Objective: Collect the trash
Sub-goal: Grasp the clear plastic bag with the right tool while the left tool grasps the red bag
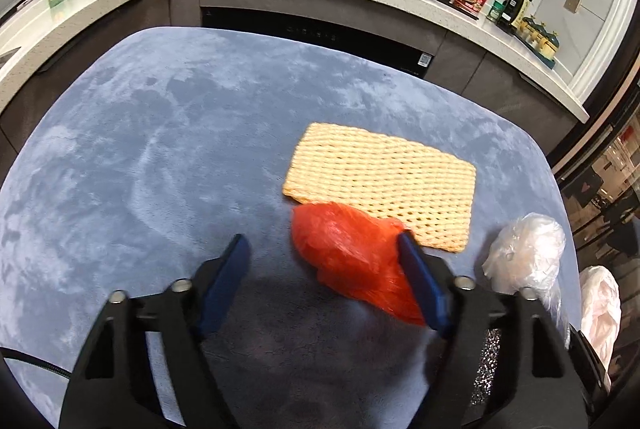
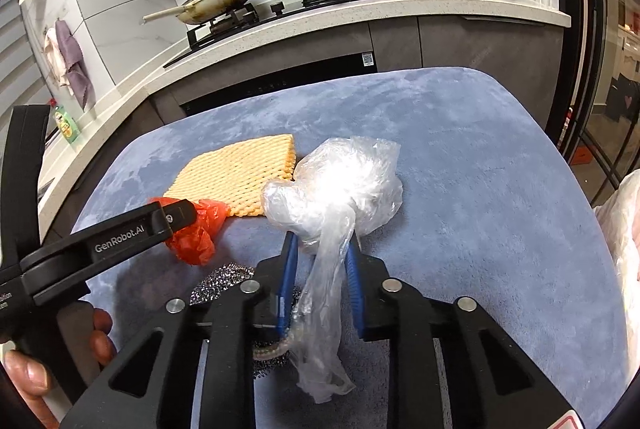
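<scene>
The right claw is clenched on the clear bag, bunched between its pads just above the desk. The left claw stands released around the red bag — one pad touching it, the other well clear. Grasping is under way; next, the left likely needs to close, then both lift.

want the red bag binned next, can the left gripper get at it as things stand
Probably yes. The left gripper has open jaws, and the red bag lies between them on the blue mat, with nothing covering it. Only the foam net touches its far edge.
</scene>
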`<state>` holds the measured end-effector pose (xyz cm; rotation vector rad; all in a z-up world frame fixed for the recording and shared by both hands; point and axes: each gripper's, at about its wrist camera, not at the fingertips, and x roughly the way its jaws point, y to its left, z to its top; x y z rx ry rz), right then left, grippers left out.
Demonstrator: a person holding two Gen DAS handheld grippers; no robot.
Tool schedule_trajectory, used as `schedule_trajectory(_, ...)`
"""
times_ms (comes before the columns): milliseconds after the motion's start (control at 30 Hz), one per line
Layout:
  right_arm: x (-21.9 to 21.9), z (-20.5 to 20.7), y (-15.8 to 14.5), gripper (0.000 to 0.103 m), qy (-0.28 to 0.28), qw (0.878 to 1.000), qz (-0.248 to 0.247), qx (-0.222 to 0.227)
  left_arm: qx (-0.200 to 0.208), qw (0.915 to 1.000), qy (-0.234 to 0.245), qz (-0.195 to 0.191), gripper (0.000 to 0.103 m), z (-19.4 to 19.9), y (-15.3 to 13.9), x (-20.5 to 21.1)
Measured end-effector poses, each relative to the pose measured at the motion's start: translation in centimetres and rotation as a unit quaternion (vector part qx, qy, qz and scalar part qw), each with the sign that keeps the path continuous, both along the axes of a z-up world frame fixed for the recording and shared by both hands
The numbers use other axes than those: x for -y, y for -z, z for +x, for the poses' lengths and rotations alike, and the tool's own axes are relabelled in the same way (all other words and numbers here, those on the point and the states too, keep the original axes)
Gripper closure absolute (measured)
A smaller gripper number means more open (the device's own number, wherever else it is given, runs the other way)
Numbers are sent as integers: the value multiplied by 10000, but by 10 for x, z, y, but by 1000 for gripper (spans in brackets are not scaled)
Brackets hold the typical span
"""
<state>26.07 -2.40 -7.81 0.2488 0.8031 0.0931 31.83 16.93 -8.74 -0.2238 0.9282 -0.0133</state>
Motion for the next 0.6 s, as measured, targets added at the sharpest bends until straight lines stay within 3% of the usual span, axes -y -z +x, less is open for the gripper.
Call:
schedule_trajectory(133,1,-2,-3,88,-5,10000,-6,19,49,9999,98,41,60,-5,-4,6)
schedule_trajectory(300,7,-9,-16,97,12,9999,8,163,133,9999,71,80,63,-14,-13,10)
schedule_trajectory(600,27,-32,-55,98,135,9982,59,578,462,9988,108,74,64,-43,-49,19)
